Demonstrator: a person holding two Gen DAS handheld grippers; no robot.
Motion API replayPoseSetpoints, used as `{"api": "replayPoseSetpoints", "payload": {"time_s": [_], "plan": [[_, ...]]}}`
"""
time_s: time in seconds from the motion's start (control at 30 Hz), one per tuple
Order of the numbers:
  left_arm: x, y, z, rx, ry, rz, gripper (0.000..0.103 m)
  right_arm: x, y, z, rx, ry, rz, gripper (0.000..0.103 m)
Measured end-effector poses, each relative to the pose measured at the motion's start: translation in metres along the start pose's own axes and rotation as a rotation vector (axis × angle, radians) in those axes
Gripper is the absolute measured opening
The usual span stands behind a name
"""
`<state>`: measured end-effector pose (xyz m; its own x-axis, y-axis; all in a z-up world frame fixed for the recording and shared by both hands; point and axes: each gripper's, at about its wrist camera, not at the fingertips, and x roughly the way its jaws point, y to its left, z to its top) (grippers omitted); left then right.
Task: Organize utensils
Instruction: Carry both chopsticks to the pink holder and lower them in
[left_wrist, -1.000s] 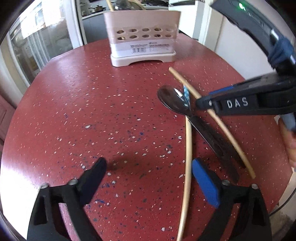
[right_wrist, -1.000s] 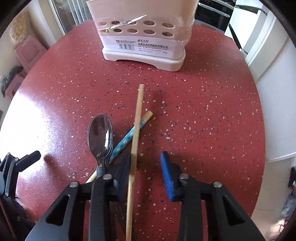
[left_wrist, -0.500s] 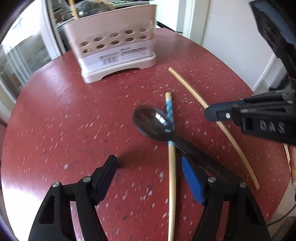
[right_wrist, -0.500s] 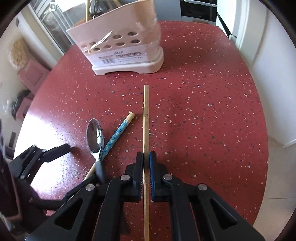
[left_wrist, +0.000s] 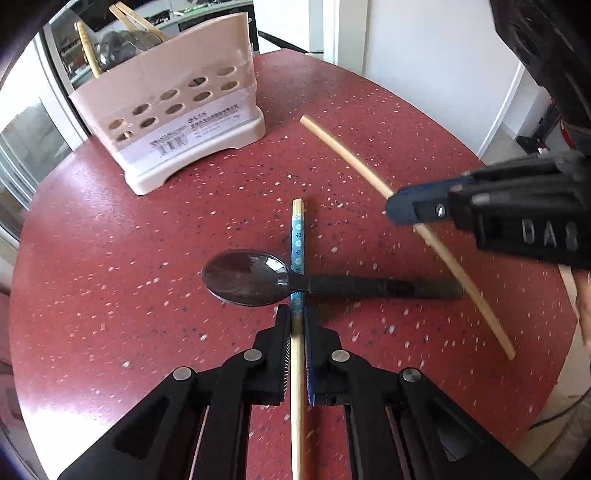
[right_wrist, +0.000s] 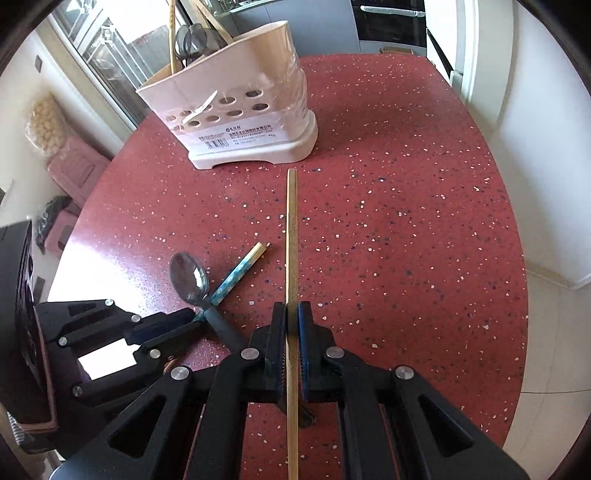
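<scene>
My left gripper (left_wrist: 296, 317) is shut on a blue-patterned chopstick (left_wrist: 297, 240) that lies on the red table under the neck of a black-handled spoon (left_wrist: 245, 277). My right gripper (right_wrist: 291, 314) is shut on a plain bamboo chopstick (right_wrist: 291, 229) that points toward the beige utensil holder (right_wrist: 240, 122). In the left wrist view the right gripper (left_wrist: 402, 214) holds the plain chopstick (left_wrist: 343, 151) at the right, and the holder (left_wrist: 184, 122) stands at the back left. In the right wrist view the spoon (right_wrist: 188, 277), the blue chopstick (right_wrist: 236, 273) and the left gripper (right_wrist: 188, 323) sit at the left.
The holder has several utensils standing in it (right_wrist: 192, 40). The round red speckled table (right_wrist: 388, 221) drops off at the right to a tiled floor (right_wrist: 554, 332). Glass doors (left_wrist: 22, 140) and pink boxes (right_wrist: 74, 173) stand beyond the table's far left.
My left gripper has moved in and shut on the blue chopstick. My right gripper, shut on the plain chopstick half a second ago, still holds it, now slightly higher.
</scene>
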<state>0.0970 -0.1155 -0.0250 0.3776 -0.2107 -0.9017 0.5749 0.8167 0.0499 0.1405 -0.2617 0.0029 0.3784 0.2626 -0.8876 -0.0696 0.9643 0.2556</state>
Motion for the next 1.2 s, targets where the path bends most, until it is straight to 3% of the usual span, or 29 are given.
{"api": "replayPoseSetpoints", "payload": {"time_s": [0.13, 0.27, 0.4, 0.6, 0.7, 0.97, 1.2], "plan": [[-0.017, -0.002, -0.014, 0.081, -0.053, 0.158, 0.036, -0.008, -0.003, -0.002, 0.011, -0.021, 0.022, 0.007], [-0.032, 0.004, -0.025, 0.087, -0.12, 0.268, 0.036, -0.013, -0.003, -0.004, 0.02, -0.047, 0.043, 0.007], [-0.054, 0.009, -0.029, 0.075, -0.242, 0.368, 0.036, -0.02, -0.001, -0.006, 0.026, -0.076, 0.06, 0.007], [-0.085, -0.006, -0.035, 0.163, -0.436, 0.497, 0.036, -0.029, 0.004, -0.008, 0.032, -0.123, 0.088, 0.007], [-0.09, 0.0, -0.03, 0.119, -0.448, 0.472, 0.036, -0.032, 0.006, -0.007, 0.036, -0.134, 0.091, 0.007], [-0.099, 0.059, -0.029, -0.206, -0.424, 0.274, 0.036, -0.036, 0.008, -0.005, 0.04, -0.164, 0.107, 0.007], [-0.092, 0.08, -0.035, -0.308, -0.452, 0.209, 0.036, -0.034, 0.01, -0.002, 0.041, -0.162, 0.112, 0.007]]}}
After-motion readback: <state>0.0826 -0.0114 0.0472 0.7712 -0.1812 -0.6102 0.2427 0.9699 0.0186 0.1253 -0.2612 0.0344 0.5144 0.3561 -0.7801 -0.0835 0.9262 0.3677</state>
